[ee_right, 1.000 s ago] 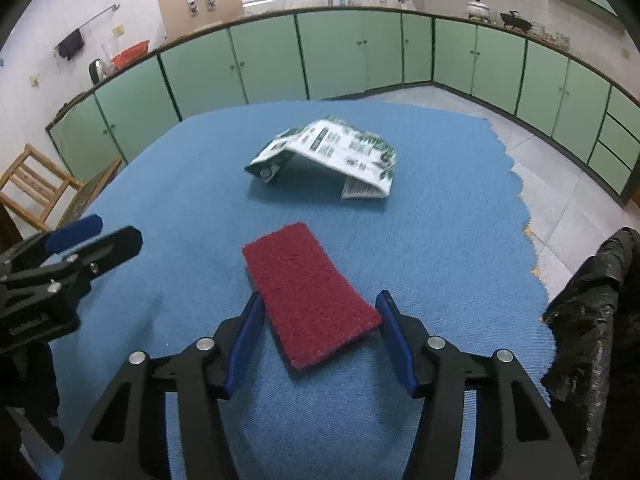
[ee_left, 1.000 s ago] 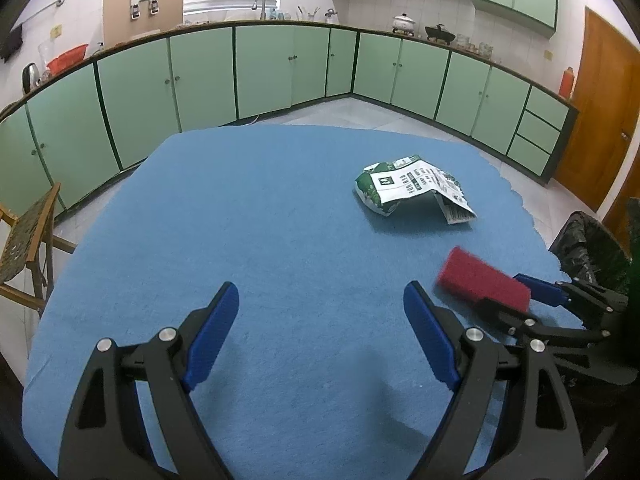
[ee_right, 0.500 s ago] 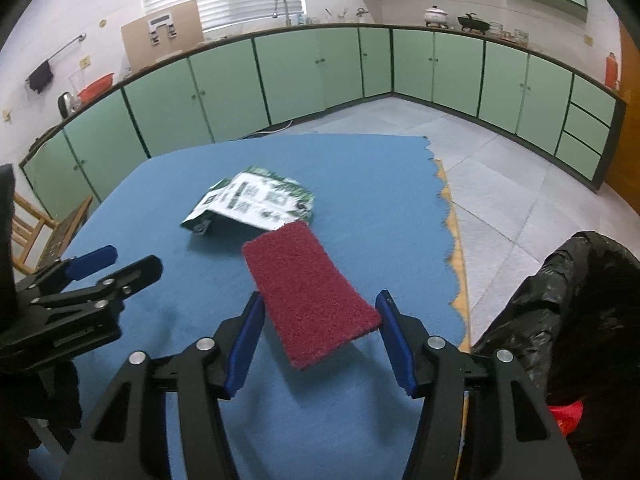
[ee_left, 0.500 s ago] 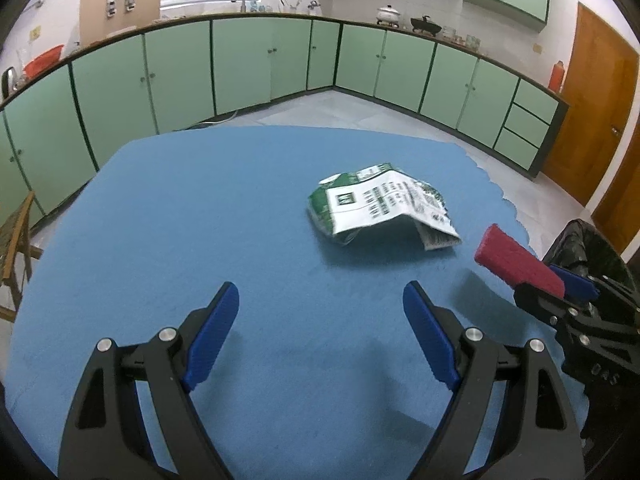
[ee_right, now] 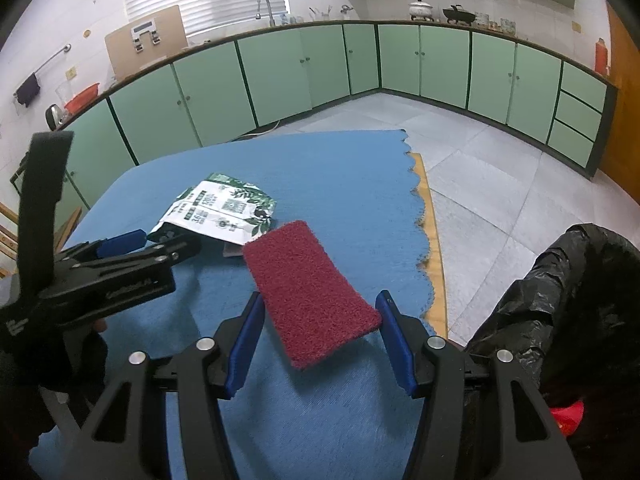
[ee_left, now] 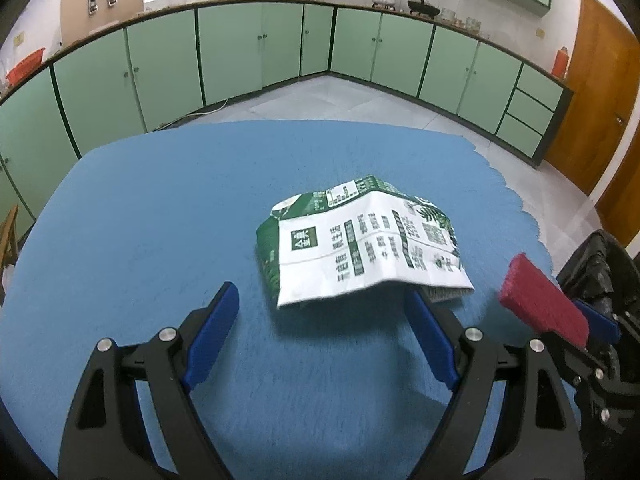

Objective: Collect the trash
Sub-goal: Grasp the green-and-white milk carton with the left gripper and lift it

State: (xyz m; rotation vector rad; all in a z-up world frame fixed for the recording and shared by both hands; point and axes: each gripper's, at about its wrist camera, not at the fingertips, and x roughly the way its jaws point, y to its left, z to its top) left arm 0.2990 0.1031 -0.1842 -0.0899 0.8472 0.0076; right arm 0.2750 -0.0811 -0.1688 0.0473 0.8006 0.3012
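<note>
Carrying the red scouring pad [ee_right: 310, 292] in your right tool [ee_right: 320, 338], you have brought it clear of the blue table [ee_left: 140, 220] surface since a second ago, when it still lay flat on the cloth. The pad is now pinched between the blue pads, tilted, and hangs above the table's right edge; in the left wrist view it shows raised at the right, close to the black trash bag [ee_right: 560, 300]. The bag stands just beside the table on the right, its mouth partly in view, with something red low inside it that is too small to identify.

Your left tool [ee_left: 320, 336] is spread wide and holds nothing. Over the same second it has closed on the crumpled green-and-white packet [ee_left: 360, 244], which now lies just beyond its fingertips, the right pad near or under the packet's near corner; whether it touches cannot be told. The packet rests on the table, folded like a tent, roughly mid-table and slightly right.

Judgement: one item is lifted and nearly delivered; the packet has yet to be grasped. The next move for the right side calls for release over the bag's opening, not its rim. The packet is light and creased, and may slide or collapse when pinched.
</note>
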